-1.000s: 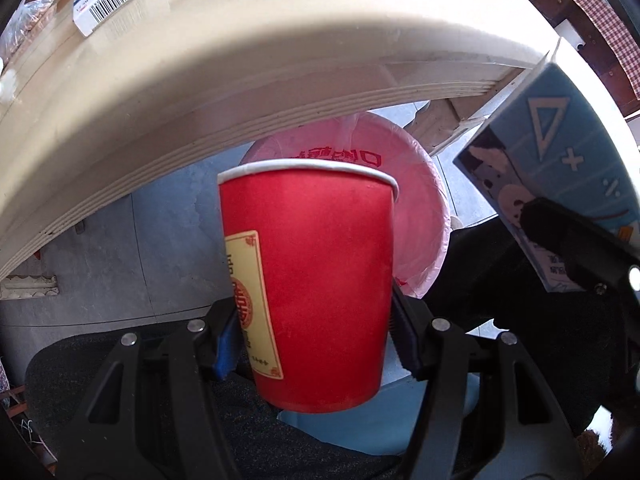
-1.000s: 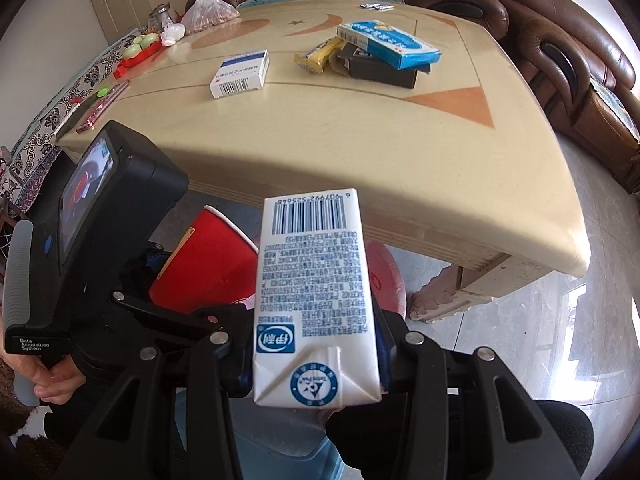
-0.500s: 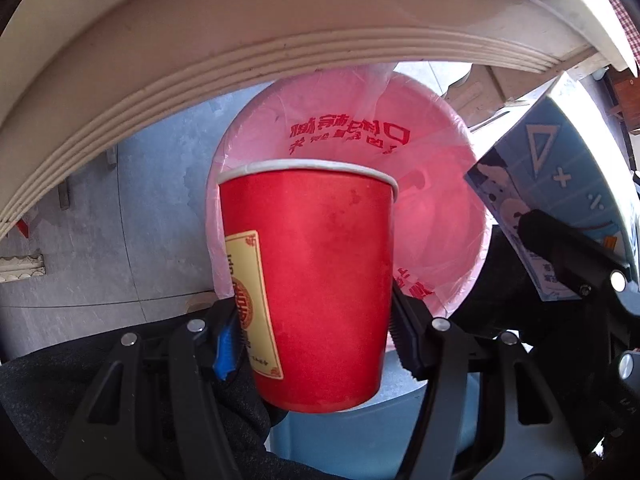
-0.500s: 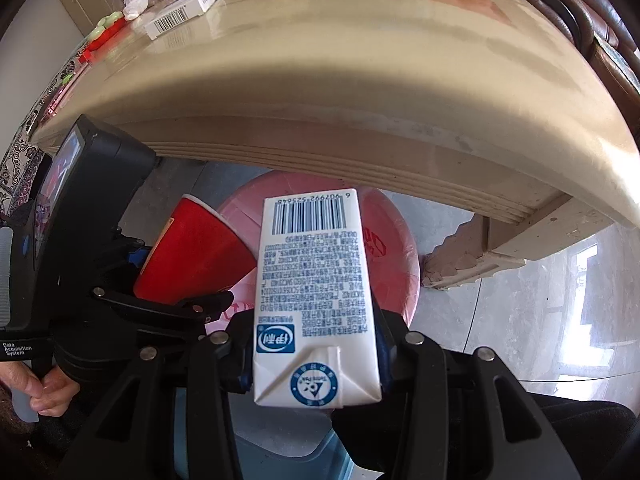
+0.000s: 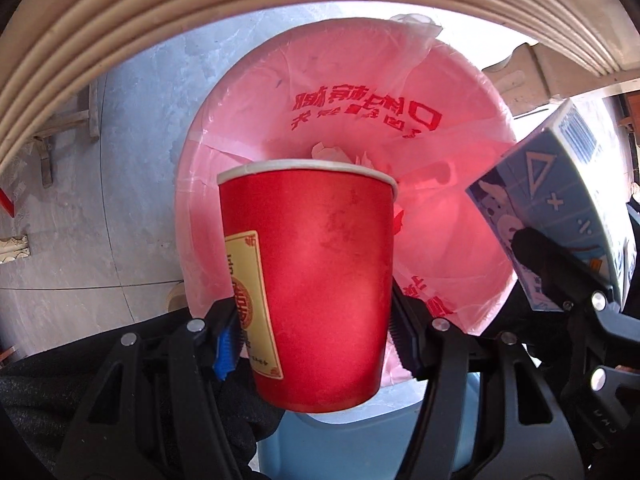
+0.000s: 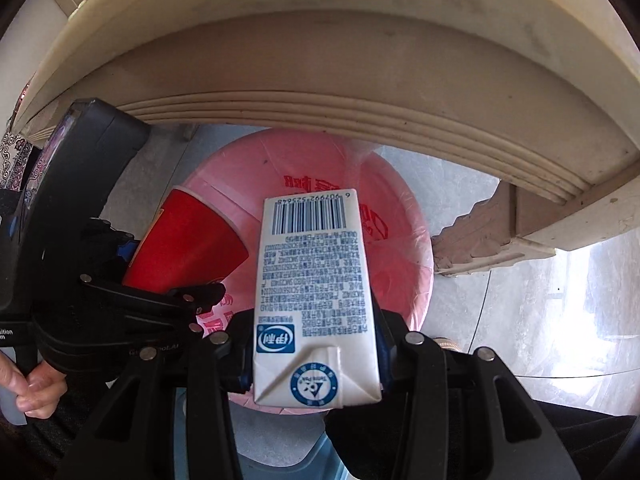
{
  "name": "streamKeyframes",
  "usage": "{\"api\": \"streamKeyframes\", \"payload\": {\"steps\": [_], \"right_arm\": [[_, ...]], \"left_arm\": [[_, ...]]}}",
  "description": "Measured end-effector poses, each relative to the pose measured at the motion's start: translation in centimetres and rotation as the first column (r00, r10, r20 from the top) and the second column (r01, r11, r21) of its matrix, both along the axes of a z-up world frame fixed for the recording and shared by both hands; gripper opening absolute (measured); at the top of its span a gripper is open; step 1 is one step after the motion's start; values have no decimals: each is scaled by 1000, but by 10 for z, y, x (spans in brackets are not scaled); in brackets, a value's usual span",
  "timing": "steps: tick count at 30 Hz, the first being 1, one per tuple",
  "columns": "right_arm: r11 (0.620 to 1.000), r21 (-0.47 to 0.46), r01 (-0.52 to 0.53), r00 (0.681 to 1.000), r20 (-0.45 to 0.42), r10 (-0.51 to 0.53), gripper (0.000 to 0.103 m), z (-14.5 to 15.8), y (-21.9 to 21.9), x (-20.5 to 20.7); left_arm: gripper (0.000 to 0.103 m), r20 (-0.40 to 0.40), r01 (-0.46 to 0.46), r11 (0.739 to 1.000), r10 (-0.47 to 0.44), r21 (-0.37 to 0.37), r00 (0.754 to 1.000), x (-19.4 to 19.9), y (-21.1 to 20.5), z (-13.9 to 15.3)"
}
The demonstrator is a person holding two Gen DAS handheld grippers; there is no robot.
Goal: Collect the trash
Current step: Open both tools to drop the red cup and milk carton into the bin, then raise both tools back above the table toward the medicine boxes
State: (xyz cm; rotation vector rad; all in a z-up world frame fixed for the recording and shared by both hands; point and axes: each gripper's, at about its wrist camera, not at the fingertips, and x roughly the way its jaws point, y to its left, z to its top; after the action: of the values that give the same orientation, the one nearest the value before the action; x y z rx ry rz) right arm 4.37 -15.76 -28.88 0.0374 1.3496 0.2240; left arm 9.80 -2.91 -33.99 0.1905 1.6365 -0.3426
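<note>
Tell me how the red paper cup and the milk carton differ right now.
Shape: the red paper cup is a round, tapered cone; the milk carton is a flat-sided box.
Look: the cup is plain red with one yellow label; the carton is white with blue print and a barcode.
Holder: the left gripper clamps the cup, the right gripper clamps the carton.
Shared: both are gripped near the base above the pink-lined bin.

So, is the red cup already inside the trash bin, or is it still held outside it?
Still outside. The left gripper clamps the red cup in front of the pink-lined bin, whose opening shows behind it.
</note>
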Motion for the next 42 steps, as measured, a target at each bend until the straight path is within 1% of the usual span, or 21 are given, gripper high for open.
{"api": "streamKeyframes", "payload": {"steps": [3,5,11,16,19,20,21,22,23,24,26,33,42], "right_arm": [[1000,-19,-7,1000,-4,7,42,-7,0,3],[1000,-4,-2,1000,-17,2,42,-11,0,5],[1000,7,-9,999,-36,9,43,-21,1,8],[1000,10,-15,999,-52,15,43,-29,0,12],[1000,3,-22,999,-48,22,44,-28,0,12],[1000,-2,-26,999,-48,25,45,-27,1,12],[1000,-4,-29,998,-48,29,47,-27,1,13],[999,-8,-31,998,-46,30,52,-27,2,12],[999,-14,-31,999,-43,31,59,-27,3,12],[999,-16,-32,999,-40,31,63,-26,4,12],[999,-14,-32,999,-39,32,64,-26,4,12],[1000,-9,-24,998,-51,23,64,-28,3,12],[1000,-14,-22,999,-40,22,64,-26,2,12]], "left_arm": [[60,-17,-4,1000,4,-1,1000,3,0,-6],[60,-29,-12,1000,12,-5,1000,7,0,-11],[60,-77,-47,998,43,-49,996,14,4,-21],[60,-100,-71,997,67,-37,993,18,6,-28],[61,-97,-71,997,67,-34,993,19,6,-28],[62,-97,-66,997,63,-27,993,20,5,-28],[68,-99,-63,998,60,-23,993,20,5,-30],[70,-102,-63,998,60,-21,993,21,4,-32],[71,-103,-61,998,59,-14,993,21,4,-32],[73,-101,-54,999,53,-6,993,21,4,-32],[77,-94,-43,999,43,2,995,22,3,-32],[77,-90,-35,999,35,5,995,23,3,-31],[77,-75,-33,999,33,6,997,21,3,-27]]}}
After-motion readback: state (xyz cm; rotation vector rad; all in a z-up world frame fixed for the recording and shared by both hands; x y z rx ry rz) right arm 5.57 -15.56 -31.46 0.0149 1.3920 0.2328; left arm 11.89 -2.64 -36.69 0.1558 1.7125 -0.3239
